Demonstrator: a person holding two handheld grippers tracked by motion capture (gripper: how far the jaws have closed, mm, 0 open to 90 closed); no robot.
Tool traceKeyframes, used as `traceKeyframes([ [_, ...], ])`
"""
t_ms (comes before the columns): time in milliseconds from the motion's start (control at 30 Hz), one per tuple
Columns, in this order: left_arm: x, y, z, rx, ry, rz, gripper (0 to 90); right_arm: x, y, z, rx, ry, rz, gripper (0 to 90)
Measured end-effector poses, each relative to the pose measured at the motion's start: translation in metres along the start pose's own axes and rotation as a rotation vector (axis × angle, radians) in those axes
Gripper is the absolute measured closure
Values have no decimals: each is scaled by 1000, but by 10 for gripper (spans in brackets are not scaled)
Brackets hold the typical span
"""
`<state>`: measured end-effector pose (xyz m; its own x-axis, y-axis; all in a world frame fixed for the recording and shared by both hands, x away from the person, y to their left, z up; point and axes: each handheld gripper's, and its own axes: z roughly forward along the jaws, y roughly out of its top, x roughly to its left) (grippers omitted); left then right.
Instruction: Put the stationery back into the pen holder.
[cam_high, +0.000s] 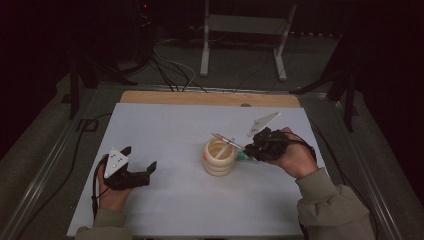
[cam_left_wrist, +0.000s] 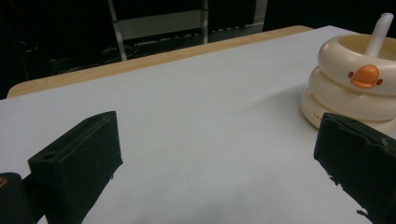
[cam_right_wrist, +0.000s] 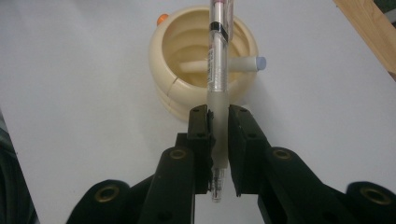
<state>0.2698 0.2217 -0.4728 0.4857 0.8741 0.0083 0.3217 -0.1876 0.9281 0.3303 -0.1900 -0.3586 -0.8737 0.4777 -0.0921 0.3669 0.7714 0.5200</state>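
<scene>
Left gripper (cam_high: 139, 156) rests at the lower left of the high view on the white table sheet (cam_high: 165, 125), its jaws spread wide apart with nothing between them; its own view shows bare sheet between the two black jaws. Near the middle of the frame stands the cream ringed holder (cam_high: 219, 157), duck face on its side, with a white pen (cam_high: 223, 150) leaning inside. Right of it, the right gripper (cam_high: 248, 150) is clamped on a clear pen (cam_right_wrist: 218, 70), which lies slanted across the holder's rim, its far end above the opening.
</scene>
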Motion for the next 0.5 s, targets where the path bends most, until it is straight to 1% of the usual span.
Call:
traceKeyframes([
  [300,0,0,0,2,1,1,14,0,3,1,17,9,-2,801],
  [500,0,0,1,3,0,1,14,0,7,1,15,9,-12,799],
])
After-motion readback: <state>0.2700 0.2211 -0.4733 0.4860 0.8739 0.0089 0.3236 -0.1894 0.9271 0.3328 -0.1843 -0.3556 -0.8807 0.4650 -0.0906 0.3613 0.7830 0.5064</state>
